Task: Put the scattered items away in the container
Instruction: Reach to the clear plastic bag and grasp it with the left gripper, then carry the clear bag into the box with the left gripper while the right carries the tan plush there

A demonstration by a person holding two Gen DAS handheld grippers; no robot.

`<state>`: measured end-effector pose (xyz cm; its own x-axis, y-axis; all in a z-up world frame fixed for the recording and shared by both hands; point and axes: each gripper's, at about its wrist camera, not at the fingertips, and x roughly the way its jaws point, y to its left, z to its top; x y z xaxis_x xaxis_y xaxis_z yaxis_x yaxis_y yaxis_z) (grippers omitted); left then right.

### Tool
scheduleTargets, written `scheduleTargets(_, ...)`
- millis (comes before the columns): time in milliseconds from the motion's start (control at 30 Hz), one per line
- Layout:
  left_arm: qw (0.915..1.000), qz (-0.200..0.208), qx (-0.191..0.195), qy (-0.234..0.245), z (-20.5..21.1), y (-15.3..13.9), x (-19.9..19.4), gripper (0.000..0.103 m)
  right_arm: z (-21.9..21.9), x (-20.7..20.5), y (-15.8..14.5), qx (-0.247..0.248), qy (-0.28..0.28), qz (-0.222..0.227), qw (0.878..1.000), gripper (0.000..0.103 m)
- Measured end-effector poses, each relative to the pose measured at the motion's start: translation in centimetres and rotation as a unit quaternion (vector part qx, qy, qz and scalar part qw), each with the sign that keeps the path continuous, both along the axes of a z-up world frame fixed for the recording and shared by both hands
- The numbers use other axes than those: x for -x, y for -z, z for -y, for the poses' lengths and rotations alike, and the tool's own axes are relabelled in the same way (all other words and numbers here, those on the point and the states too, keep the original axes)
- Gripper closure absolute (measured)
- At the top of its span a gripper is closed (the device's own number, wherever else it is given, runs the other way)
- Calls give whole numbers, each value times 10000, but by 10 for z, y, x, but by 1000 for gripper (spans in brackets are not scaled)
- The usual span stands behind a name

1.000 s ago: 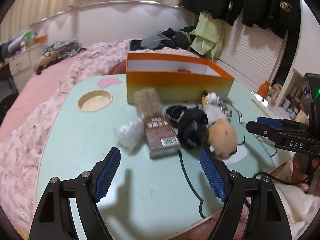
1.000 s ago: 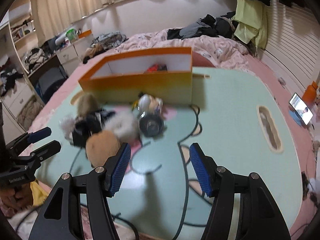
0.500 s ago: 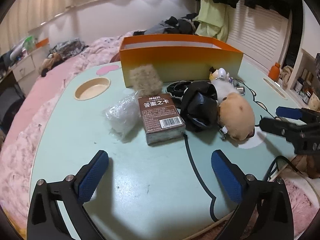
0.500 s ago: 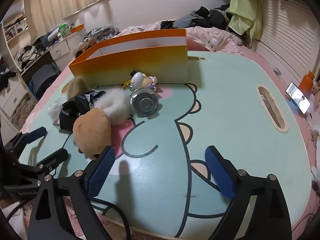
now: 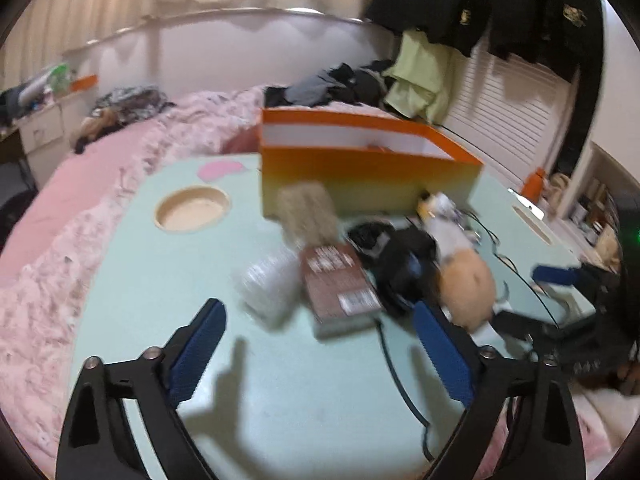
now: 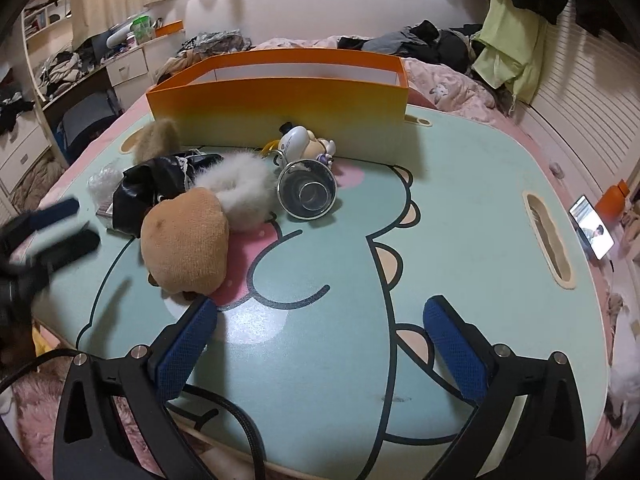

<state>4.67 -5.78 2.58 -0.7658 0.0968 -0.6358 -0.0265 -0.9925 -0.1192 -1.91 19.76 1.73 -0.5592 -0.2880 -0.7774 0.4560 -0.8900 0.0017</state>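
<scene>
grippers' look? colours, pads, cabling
Both alike: the left gripper and right gripper have matte black, cut-out finger arms with silver screw heads and blue textured pads. A black braided cable runs beneath the right one. No sleeves show.

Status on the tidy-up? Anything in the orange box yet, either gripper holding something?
Barely started. Done: the orange box shows only a small reddish bit inside in the left wrist view; contents otherwise hidden. In hand: nothing; left gripper and right gripper are both open and empty above the table. Left: tan plush, white fluffy item, metal cup, brown card box, black bundle, figurine.
</scene>
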Motion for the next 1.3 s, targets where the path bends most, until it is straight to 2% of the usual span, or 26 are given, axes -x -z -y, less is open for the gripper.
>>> scheduleTargets(100, 9997, 17, -220, -89, 10, -3, 6, 22, -1, 0, 0, -14, 1, -8, 10000, 0)
scheduleTargets(167, 9997, -66, -192, -165, 18, -6, 6, 26, -1, -1, -1, -4, -6, -7, 10000, 0)
scheduleTargets(300, 9992, -127, -244, -307, 40, -12, 10, 47, -3, -2, -2, 39, 28, -6, 10000, 0)
scheduleTargets(433, 9982, 219, -548, -81, 48, -4, 25, 48, -3, -3, -3, 48, 40, -7, 10000, 0)
scheduleTargets(500, 9977, 343, -573, 58, 44, 1, 31, 48, -3, -2, -3, 17, 38, -10, 10000, 0)
scheduleTargets(600, 9976, 543, -426, 25, 38, 8, 40, 58, -4, -1, -3, 36, 36, -7, 10000, 0)
scheduleTargets(667, 9966, 664, -485, 37, 37, 11, 42, 75, -4, -1, -3, 47, 32, -9, 10000, 0)
scheduleTargets(933, 9979, 298, -571, 79, 42, 2, 24, 76, -6, 0, -3, 124, 52, -10, 9999, 0)
scheduleTargets(1000, 9981, 100, -591, 123, 43, -7, 15, 76, -10, 0, -4, 268, 98, 2, 9996, 0)
scheduleTargets(1167, 9982, -225, -520, 221, 39, -25, -4, 76, -23, -1, -13, 1058, -4, 100, 9943, 0)
scheduleTargets(1300, 9979, -313, -480, 296, 33, -32, -11, 76, -8, -6, -21, 1054, -398, -7, 9936, 3)
